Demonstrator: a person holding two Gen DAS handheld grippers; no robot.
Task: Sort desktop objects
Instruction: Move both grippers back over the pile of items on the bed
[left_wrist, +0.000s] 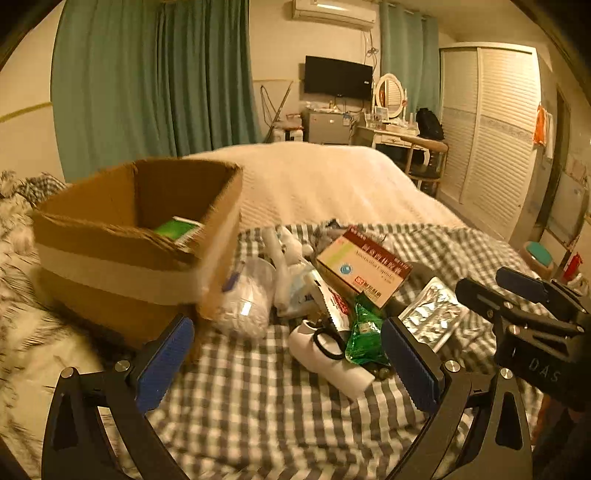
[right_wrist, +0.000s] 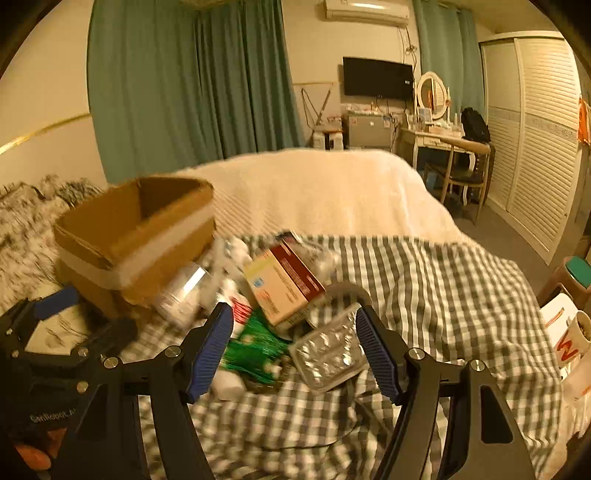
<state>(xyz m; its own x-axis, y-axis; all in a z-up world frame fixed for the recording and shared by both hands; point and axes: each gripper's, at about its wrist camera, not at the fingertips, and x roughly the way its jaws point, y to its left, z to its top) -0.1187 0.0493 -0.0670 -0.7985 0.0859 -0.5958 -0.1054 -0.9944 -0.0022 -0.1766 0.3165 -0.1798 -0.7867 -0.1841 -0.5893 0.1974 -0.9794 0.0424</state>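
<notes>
A cardboard box (left_wrist: 122, 251) stands at the left on a checked cloth (left_wrist: 258, 406); a green packet (left_wrist: 177, 229) lies inside it. Beside the box lies a pile: a red-and-white medicine carton (left_wrist: 364, 271), a silver blister pack (left_wrist: 432, 314), a green foil sachet (left_wrist: 364, 334), a white tube with scissors (left_wrist: 328, 354) and a clear bag (left_wrist: 243, 299). My left gripper (left_wrist: 288, 365) is open and empty, just in front of the pile. My right gripper (right_wrist: 295, 350) is open, its jaws either side of the blister pack (right_wrist: 328, 354) and green sachet (right_wrist: 255, 350).
The cloth lies on a bed with a white cover (left_wrist: 314, 181). Furry patterned bedding (left_wrist: 14, 229) lies left of the box. A dressing table and chair (left_wrist: 413, 147), a wardrobe (left_wrist: 491, 133) and a stool (right_wrist: 572, 273) stand to the right.
</notes>
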